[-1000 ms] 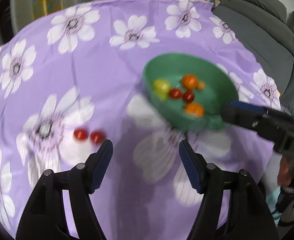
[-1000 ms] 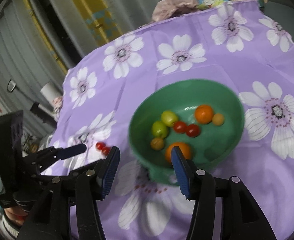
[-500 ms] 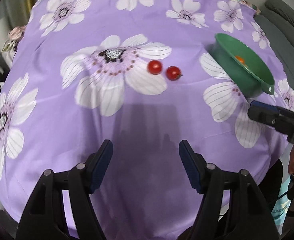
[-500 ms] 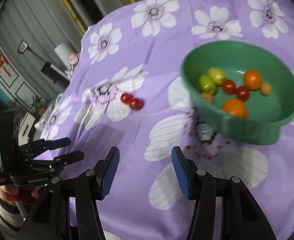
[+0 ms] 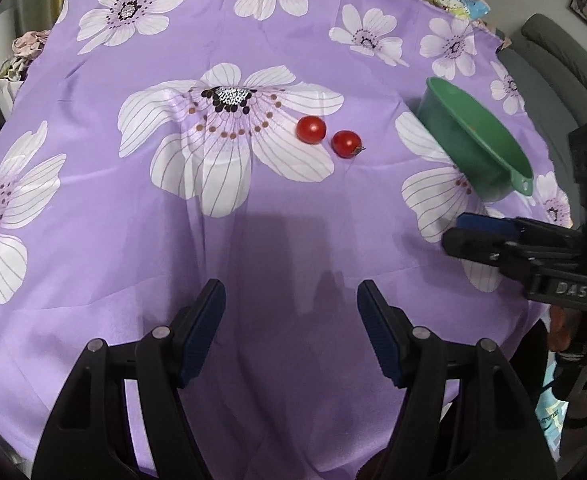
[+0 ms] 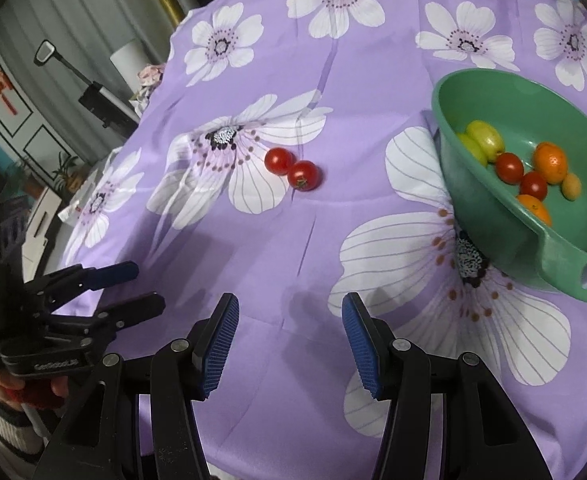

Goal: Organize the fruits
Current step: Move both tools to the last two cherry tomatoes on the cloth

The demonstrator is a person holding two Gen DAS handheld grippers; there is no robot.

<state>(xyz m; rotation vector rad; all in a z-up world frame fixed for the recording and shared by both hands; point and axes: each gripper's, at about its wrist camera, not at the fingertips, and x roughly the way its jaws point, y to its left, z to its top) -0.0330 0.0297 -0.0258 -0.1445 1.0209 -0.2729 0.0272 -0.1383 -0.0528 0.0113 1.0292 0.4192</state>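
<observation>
Straight ahead of left claw [image 5: 291,330], gaping empty: two small red cherry tomatoes [image 5: 328,136], side by side; right claw [image 6: 289,336] empty, farther.

I've got the left gripper [image 5: 291,304] and right gripper [image 6: 289,322] both angled steeply down, jaws apart and empty, left wider than right, each held from below by a hand [image 6: 25,390] at the frame edge.
</observation>
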